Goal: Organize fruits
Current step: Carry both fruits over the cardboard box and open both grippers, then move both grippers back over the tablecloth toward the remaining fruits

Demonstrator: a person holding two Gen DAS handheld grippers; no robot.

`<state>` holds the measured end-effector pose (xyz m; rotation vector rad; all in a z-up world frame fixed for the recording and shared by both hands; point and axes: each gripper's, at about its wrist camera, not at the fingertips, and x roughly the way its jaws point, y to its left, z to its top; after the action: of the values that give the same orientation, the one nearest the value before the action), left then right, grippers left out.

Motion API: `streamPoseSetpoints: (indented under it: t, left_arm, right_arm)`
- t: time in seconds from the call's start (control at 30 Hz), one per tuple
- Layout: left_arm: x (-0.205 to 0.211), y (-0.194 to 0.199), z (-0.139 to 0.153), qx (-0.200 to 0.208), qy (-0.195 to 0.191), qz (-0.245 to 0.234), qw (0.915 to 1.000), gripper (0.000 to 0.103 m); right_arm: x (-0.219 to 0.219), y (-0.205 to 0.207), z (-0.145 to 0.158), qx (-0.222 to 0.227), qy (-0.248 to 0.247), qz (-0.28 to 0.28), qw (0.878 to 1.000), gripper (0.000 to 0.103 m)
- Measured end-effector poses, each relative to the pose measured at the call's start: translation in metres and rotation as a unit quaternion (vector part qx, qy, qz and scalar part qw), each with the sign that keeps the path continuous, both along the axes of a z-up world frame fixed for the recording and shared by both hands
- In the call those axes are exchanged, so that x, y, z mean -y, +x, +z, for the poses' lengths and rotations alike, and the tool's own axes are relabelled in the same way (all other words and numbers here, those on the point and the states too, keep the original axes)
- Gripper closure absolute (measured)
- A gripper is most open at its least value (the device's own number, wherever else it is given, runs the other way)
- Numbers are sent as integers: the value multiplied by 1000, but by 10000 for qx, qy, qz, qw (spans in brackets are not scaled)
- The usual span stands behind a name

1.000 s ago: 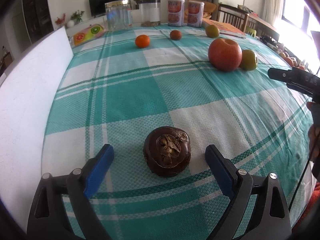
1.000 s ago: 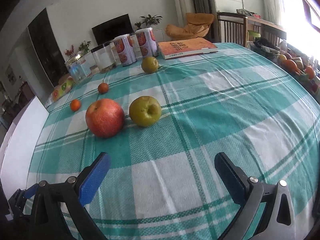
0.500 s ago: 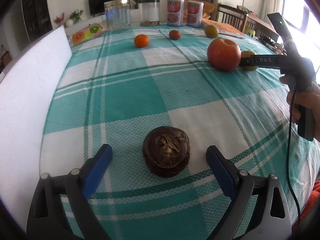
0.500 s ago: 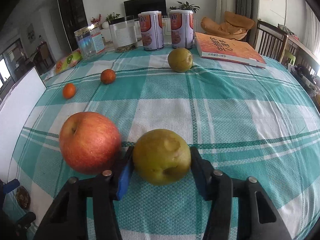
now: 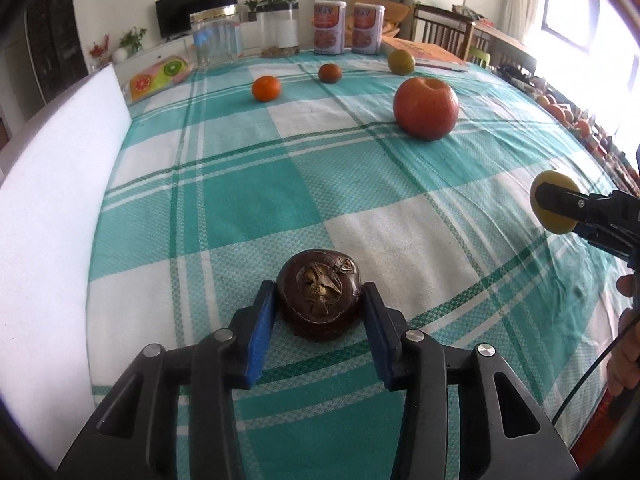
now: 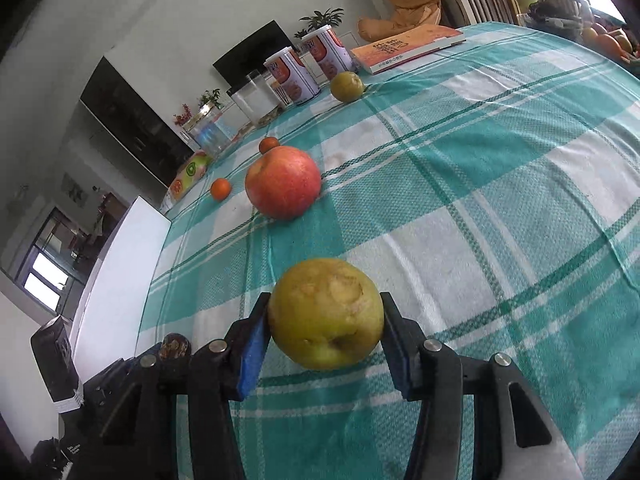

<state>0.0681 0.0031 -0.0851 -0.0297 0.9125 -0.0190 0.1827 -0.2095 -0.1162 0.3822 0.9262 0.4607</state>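
Left wrist view: the left gripper (image 5: 319, 304) is clamped on a dark brown fruit (image 5: 319, 300) resting on the counter (image 5: 248, 184), near its front edge. Open cloth separates it from the red apple (image 5: 425, 107), two small oranges (image 5: 266, 88) and a green fruit (image 5: 401, 61) farther back. A white foam board (image 5: 52, 168) borders the left edge. At the right margin, the right gripper (image 5: 554, 207) shows side-on, holding a yellow-green fruit (image 5: 549, 216).

Right wrist view: the right gripper (image 6: 324, 320) is clamped on the yellow-green fruit (image 6: 325, 314), apparently raised off the cloth. Only this view shows its scarred skin and the open cloth stretching right toward the book (image 6: 404, 50) and two cans (image 6: 292, 76).
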Motion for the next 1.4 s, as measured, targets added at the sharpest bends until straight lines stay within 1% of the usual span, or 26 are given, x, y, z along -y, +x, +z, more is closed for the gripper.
streamPoseSetpoints:
  t: [0.07, 0.13, 0.2, 0.23, 0.3, 0.33, 0.4, 0.43, 0.5, 0.57, 0.63, 0.7, 0.8, 0.9, 1.0, 1.03, 1.07, 1.1, 1.13, 1.17, 1.2, 1.27, 1.3, 1.33, 1.37, 1.4]
  left_arm:
    - [-4, -6, 1, -73, -292, -9, 9995, 59]
    - [-11, -14, 5, -285, -762, 1, 9967, 59]
    - [-19, -28, 10, -523, -1423, -32, 9884, 59]
    - [-21, -38, 14, -622, -1666, -74, 9840, 59]
    - [-26, -61, 28, -699, -1942, -185, 9783, 59]
    - [-30, -75, 39, -665, -2035, -236, 9765, 59]
    - [-45, -101, 65, -467, -2205, -278, 9739, 59]
    - [-56, -113, 80, -313, -2218, -241, 9743, 59]
    - [-85, -133, 106, 35, -2065, 20, 9784, 59]
    - [-123, -146, 123, 288, -1865, 512, 9807, 59]
    - [-163, -149, 128, 379, -1674, 1063, 9794, 59]
    - [-199, -142, 121, 253, -1462, 1533, 9770, 59]
    - [-237, -119, 101, -55, -1328, 1904, 9727, 59]
    - [-255, -94, 79, -448, -1159, 2030, 9713, 59]
    - [-257, -76, 58, -901, -1016, 1967, 9710, 58]
    - [-256, -75, 55, -993, -1002, 1951, 9706, 54]
    - [-256, -73, 52, -1089, -1008, 1945, 9696, 46]
    - [-256, -72, 53, -1074, -1020, 1952, 9695, 41]
    - [-257, -74, 57, -944, -1010, 1993, 9701, 31]
    - [-257, -78, 63, -774, -943, 2084, 9704, 25]
    - [-257, -82, 69, -619, -868, 2176, 9702, 25]
    - [-255, -90, 82, -312, -827, 2257, 9702, 25]
    - [-251, -94, 90, -157, -820, 2265, 9704, 25]
    - [-245, -99, 97, 3, -808, 2238, 9713, 25]
    - [-235, -103, 103, 152, -782, 2165, 9730, 24]
    - [-222, -106, 109, 279, -761, 2041, 9756, 23]
  right_arm:
    - [-2, -9, 1, -86, 178, 69, 9998, 52]
    - [-7, -17, 1, -225, 263, 151, 9993, 52]
    - [-20, -30, 0, -375, 183, 349, 9985, 52]
    - [-29, -36, 2, -419, 141, 492, 9978, 52]
    - [-53, -51, 6, -482, 113, 863, 9950, 52]
    - [-66, -58, 10, -503, 131, 1062, 9930, 52]
    - [-99, -72, 25, -433, 158, 1536, 9871, 52]
    - [-117, -79, 35, -349, 153, 1773, 9834, 52]
    - [-158, -93, 59, -147, 157, 2298, 9730, 52]
    - [-199, -107, 84, 126, 104, 2822, 9592, 52]
    - [-241, -120, 104, 383, -26, 3306, 9430, 52]
    - [-282, -136, 115, 615, -262, 3739, 9250, 52]
    - [-331, -154, 112, 798, -803, 4275, 8969, 52]
    - [-363, -168, 96, 793, -1343, 4616, 8733, 52]
    - [-378, -178, 80, 860, -1882, 4709, 8576, 52]
    - [-381, -178, 77, 876, -2001, 4689, 8558, 51]
    - [-380, -178, 77, 921, -2015, 4656, 8568, 50]
    - [-379, -175, 79, 933, -1964, 4627, 8594, 43]
    - [-376, -173, 84, 919, -1861, 4602, 8632, 38]
    - [-370, -170, 90, 945, -1741, 4542, 8686, 28]
    - [-362, -166, 98, 1028, -1605, 4449, 8751, 24]
    - [-341, -159, 111, 1240, -1358, 4248, 8864, 22]
    - [-328, -154, 116, 1367, -1260, 4086, 8936, 17]
    - [-312, -146, 117, 1495, -1196, 3856, 9026, 13]
    - [-295, -138, 115, 1594, -1166, 3597, 9119, 5]
    - [-277, -129, 108, 1645, -1169, 3299, 9222, 2]
